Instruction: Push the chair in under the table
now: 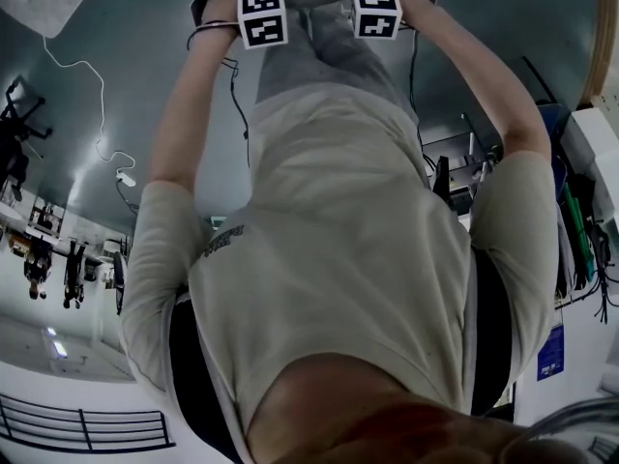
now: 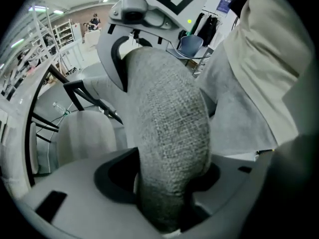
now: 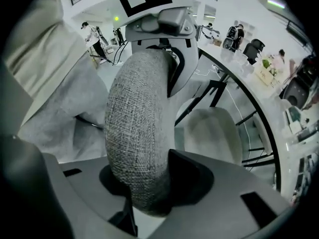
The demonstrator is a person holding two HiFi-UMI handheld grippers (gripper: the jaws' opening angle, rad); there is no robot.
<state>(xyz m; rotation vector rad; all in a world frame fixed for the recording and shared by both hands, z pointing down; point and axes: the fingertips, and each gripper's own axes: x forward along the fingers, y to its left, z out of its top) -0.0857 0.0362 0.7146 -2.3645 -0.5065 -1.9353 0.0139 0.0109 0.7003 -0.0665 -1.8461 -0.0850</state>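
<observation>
The chair's grey woven back [image 2: 169, 133] runs along its top edge from one gripper to the other. My left gripper [image 2: 164, 203] straddles it, and a dark gap shows at the left jaw, so it is open. My right gripper [image 3: 149, 193] sits on the same chair back [image 3: 139, 133] with the jaws pressed against the fabric. Each gripper shows at the far end of the other's view, the right gripper [image 2: 144, 14] and the left gripper [image 3: 159, 19]. The pale seat [image 3: 209, 128] lies below. In the head view only the marker cubes [image 1: 262, 15] show above my arms.
The person's shirt and grey trousers [image 2: 239, 113] stand right behind the chair. Black frame legs [image 2: 75, 91] rise beside the seat. A white cable [image 1: 97, 114] trails over the grey floor. Railings, desks and people are far off.
</observation>
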